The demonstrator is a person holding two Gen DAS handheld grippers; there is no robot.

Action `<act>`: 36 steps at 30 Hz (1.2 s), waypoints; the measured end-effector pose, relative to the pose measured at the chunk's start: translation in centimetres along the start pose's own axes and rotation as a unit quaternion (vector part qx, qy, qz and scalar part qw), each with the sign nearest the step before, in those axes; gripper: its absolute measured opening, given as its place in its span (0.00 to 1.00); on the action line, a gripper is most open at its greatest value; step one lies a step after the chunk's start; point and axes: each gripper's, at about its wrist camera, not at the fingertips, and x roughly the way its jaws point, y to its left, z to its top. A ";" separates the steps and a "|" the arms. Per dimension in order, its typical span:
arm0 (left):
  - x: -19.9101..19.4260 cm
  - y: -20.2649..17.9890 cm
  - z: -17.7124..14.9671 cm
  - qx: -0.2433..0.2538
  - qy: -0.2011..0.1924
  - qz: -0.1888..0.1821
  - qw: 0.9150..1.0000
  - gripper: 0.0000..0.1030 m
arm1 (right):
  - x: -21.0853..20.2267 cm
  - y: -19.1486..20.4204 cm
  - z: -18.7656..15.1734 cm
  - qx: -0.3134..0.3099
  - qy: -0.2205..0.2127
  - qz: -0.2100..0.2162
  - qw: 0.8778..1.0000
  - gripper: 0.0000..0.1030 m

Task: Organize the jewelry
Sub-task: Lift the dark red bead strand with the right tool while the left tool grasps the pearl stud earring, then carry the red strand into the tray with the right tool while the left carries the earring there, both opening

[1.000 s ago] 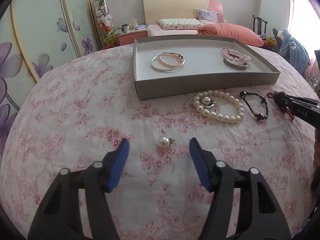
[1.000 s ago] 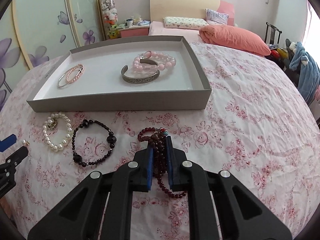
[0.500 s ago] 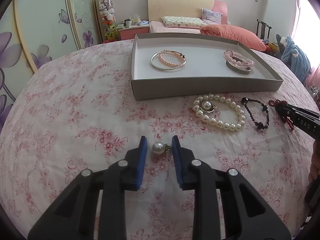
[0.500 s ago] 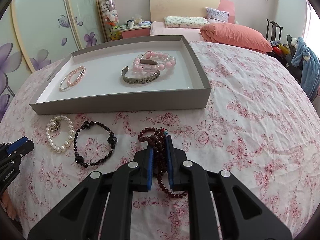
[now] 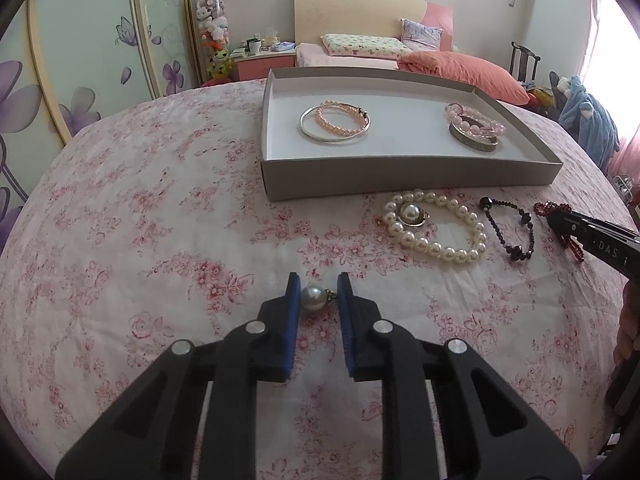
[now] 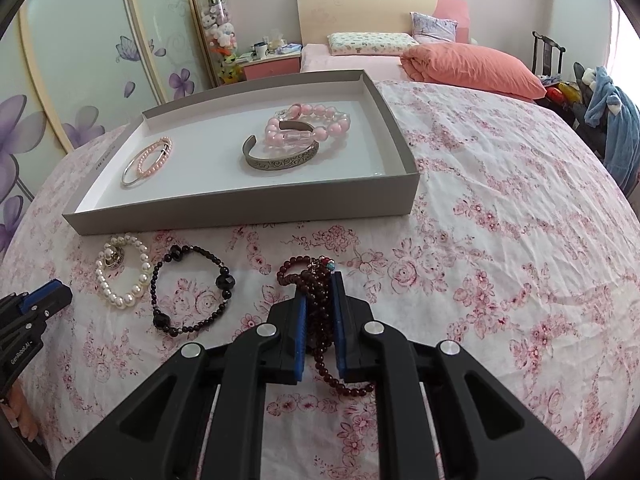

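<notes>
Left gripper [image 5: 319,292] jaws pinch the pearl [image 5: 312,298] well short of the tray [image 5: 400,176], small, slick, roll-prone so squeeze across its middle; right gripper [image 6: 319,300] clamps limp red beads [image 6: 316,300] before the tray.

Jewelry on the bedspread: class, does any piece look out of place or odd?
Yes. A loose pearl lies alone between the left gripper's fingers, apart from the pearl bracelet, black bracelet and red beads, all outside the tray.
</notes>
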 end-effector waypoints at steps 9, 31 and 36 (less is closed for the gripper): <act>-0.6 -0.5 0.2 -0.002 -0.008 -0.007 1.000 0.15 | -1.6 0.2 -0.7 0.012 -0.016 0.025 0.999 0.09; -6.9 -0.5 0.1 -0.011 -0.150 -0.019 0.988 0.15 | -7.9 2.4 -0.1 -0.019 -0.144 0.050 0.988 0.09; -6.9 -1.1 0.6 -0.007 -0.151 -0.015 0.988 0.15 | -7.9 2.5 0.0 -0.015 -0.147 0.052 0.988 0.09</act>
